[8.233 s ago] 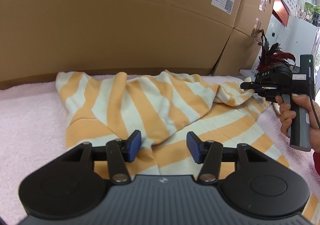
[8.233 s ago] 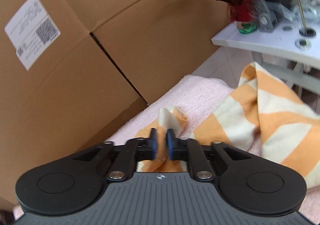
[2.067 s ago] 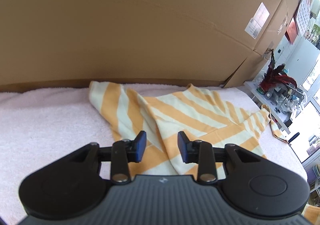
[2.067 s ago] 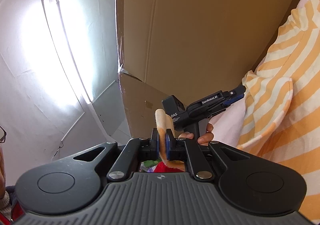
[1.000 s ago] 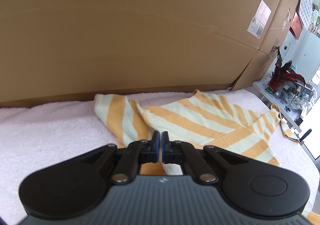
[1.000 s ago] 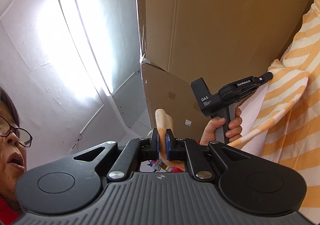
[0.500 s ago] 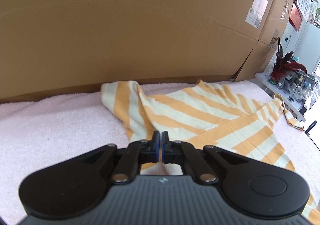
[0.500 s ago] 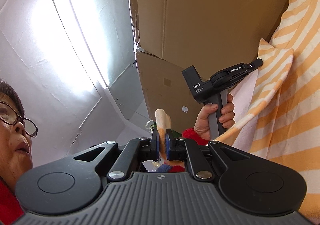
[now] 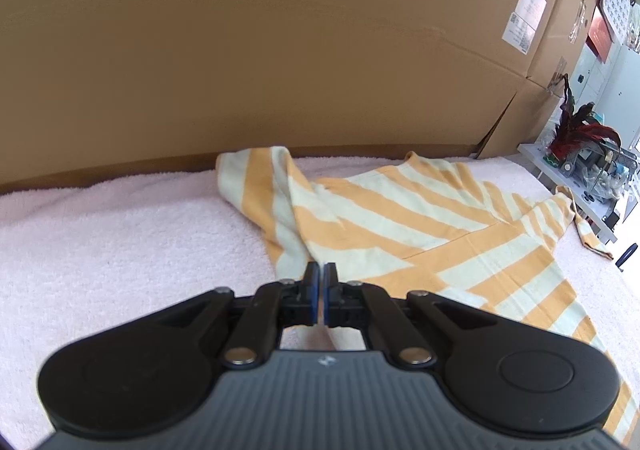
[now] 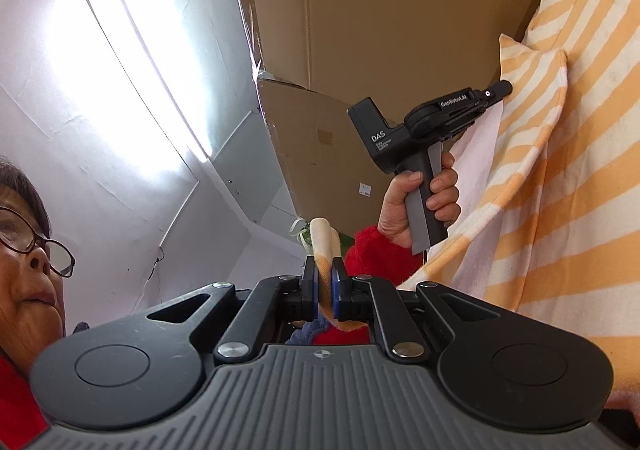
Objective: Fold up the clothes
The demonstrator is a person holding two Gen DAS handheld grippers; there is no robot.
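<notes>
Because both grippers pinch cloth, fold can be carried. Left gripper (image 9: pixel 321 292) fully closed on near edge of striped garment (image 9: pixel 400 218), low over pink towel (image 9: pixel 120 226). Right gripper (image 10: pixel 325 290) clamps other corner, lifted up, likely to bring it over. Garment mostly flat on towel, far sleeve against cardboard box (image 9: pixel 280 50).

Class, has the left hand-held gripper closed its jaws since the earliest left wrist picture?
Yes. The left hand-held gripper, once wide open, is now shut on the striped shirt before the cardboard box.
</notes>
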